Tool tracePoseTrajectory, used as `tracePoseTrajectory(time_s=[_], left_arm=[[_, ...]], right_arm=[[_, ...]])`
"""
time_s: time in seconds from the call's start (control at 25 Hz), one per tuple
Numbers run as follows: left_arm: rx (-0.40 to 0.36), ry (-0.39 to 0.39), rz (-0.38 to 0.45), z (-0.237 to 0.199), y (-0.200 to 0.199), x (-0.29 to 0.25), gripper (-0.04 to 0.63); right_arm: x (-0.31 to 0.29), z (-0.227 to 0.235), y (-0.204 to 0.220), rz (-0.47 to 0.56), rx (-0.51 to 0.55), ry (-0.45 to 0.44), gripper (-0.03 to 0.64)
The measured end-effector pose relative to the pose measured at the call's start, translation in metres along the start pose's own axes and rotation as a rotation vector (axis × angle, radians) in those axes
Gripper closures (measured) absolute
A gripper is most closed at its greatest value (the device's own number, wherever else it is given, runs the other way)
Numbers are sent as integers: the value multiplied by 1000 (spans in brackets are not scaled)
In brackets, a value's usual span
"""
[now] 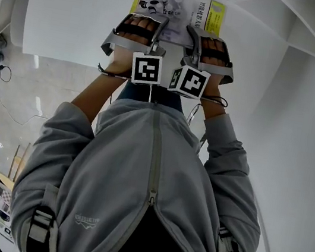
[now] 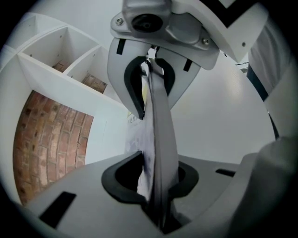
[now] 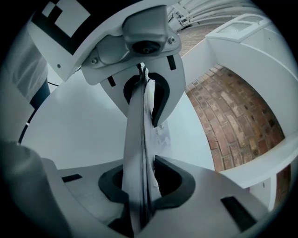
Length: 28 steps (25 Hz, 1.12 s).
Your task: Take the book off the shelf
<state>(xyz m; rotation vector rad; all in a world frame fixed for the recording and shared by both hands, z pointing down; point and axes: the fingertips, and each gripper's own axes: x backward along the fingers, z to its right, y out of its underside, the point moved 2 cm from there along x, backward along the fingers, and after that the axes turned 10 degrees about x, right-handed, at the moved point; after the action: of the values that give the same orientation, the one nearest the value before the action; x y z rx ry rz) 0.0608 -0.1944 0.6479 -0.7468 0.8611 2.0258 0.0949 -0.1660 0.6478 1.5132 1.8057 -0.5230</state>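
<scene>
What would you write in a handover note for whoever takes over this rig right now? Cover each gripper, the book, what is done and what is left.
Left gripper: shut on the book, at its near edge.
Right gripper: shut on that same edge.
Book: held in front of the person over a white surface. The shelf compartments stand off to the side, and the book is in none of them.
Done: book gripped and out of the shelf.
Left: probably set it down. I cannot tell whether it already touches the surface.
</scene>
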Motion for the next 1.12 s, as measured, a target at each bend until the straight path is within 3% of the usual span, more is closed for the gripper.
tracePoseTrajectory(time_s=[0.2, 0.48, 1.12], left_arm=[[18, 22, -5, 5, 0, -3, 492], [-17, 127, -73, 28, 12, -5, 425], [19, 181, -93, 44, 12, 9, 388]], right_arm=[[-5, -6, 2, -14, -19, -53, 493], [-7, -25, 2, -2, -27, -119, 416], [12, -42, -1, 2, -73, -166, 391]])
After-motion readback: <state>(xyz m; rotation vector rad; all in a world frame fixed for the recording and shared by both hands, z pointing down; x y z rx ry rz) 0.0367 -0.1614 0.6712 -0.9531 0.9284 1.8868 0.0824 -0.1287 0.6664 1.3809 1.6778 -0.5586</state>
